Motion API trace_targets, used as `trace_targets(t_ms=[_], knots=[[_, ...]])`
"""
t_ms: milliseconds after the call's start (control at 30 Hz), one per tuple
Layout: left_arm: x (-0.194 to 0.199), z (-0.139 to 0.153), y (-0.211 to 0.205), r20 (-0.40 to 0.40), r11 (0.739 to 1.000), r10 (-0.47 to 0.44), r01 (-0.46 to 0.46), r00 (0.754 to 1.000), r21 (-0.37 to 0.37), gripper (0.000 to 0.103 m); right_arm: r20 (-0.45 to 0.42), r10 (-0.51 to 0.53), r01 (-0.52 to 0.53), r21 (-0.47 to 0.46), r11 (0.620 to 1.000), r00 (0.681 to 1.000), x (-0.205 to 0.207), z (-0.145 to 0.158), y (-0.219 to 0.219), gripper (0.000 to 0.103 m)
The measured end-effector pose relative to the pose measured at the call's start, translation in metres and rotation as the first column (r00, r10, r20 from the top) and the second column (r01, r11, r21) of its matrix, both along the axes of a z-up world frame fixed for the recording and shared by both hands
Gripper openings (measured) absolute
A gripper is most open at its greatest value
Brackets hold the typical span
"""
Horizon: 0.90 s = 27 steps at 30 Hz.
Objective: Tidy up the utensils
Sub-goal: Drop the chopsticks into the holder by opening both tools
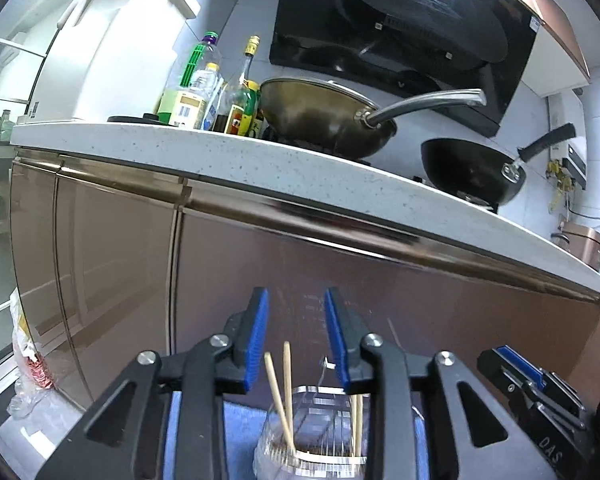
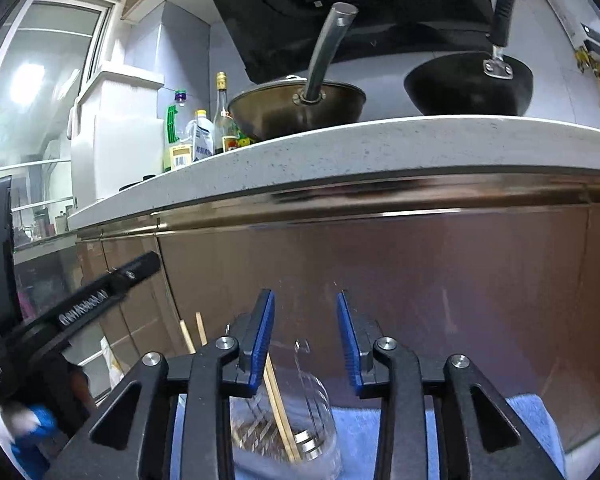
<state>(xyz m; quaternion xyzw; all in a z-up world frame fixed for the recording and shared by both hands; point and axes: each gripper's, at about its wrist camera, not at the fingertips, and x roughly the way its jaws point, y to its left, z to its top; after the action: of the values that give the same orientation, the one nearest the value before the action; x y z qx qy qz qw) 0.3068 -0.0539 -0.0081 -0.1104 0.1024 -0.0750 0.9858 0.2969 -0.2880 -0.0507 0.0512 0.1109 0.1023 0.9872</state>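
Both grippers are standing parted over a clear cup of chopsticks, holding nothing.

The left gripper (image 1: pixel 297 336) is hanging with its blue pads apart and nothing between them, just above the clear cup (image 1: pixel 312 436), which is sitting on a blue cloth (image 1: pixel 236 432) with wooden chopsticks (image 1: pixel 287 384) leaning upright inside it. The right gripper (image 2: pixel 306 340) is likewise showing a gap between its pads, gripping nothing, with the same cup (image 2: pixel 300 420) and chopsticks (image 2: pixel 278 404) below and slightly left of it. Beyond both, brown cabinet doors (image 1: pixel 300 272) are rising to a pale speckled countertop (image 1: pixel 228 160), which is carrying a brass-coloured wok (image 1: pixel 324 116), a black wok (image 1: pixel 472 168) and a cluster of bottles (image 1: pixel 212 92).
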Motion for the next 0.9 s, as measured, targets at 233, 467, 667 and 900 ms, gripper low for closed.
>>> trace_targets(t_ms=[233,467,667,900], knots=[[-0.045,-0.002,0.006,-0.106,0.997,-0.073,0.074,0.992,0.007,0.036,-0.104,-0.026,0.024,-0.019,1.0,0.994,-0.041,-0.003,-0.026,0.033],[-0.083,-0.019,0.01,-0.23,0.993,-0.119,0.119,0.966,-0.014,0.036,-0.209,-0.027,0.03,0.012,0.999,0.978,-0.094,-0.017,-0.051,0.033],[-0.117,-0.027,0.011,-0.279,0.992,-0.122,0.129,0.952,0.006,0.036,-0.268,-0.039,0.049,0.033,0.998,0.963,-0.132,-0.032,-0.061,0.033],[-0.155,-0.027,0.008,-0.295,0.99,-0.127,0.14,0.947,0.025,0.036,-0.302,-0.029,0.035,0.016,0.999,0.953,-0.17,-0.043,-0.058,0.036]])
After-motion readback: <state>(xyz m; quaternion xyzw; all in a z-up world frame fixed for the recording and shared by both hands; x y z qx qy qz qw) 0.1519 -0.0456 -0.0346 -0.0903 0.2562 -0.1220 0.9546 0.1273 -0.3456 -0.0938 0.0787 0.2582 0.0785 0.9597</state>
